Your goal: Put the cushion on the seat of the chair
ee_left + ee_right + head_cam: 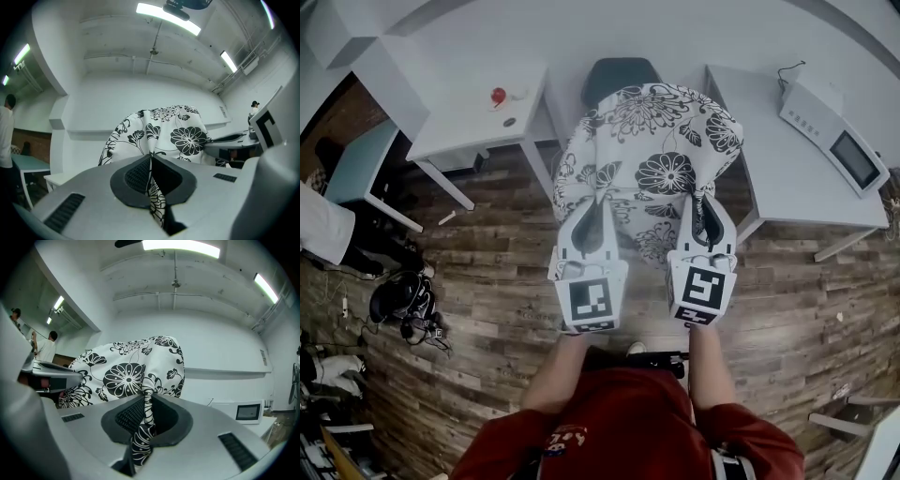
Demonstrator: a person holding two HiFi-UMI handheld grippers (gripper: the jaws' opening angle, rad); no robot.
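Two pairs of fingers are clamped on one cushion. The left gripper has its fingers, dark ribbed pads set in smooth grey shells, pressed together on a thin fold of the cushion, with a strip of the cloth running down between them. The right gripper grips the same way: its fingers are closed on a twisted pleat of the fabric that bunches below the pads.

The cushion is soft and plump, with a rounded top edge. Its white cloth is printed with large black flowers and curling leaves. It bulges up from both grips, pinched at its near edge, one gripper toward each side.

Seen from the head camera, the cushion covers most of the chair, of which only a dark, rounded, padded part shows beyond it. I cannot tell whether the cushion touches the seat.

A white left tabletop carries a small red object. A white right tabletop carries a boxy white device with a dark screen. Under it all lies a floor of worn wooden planks.
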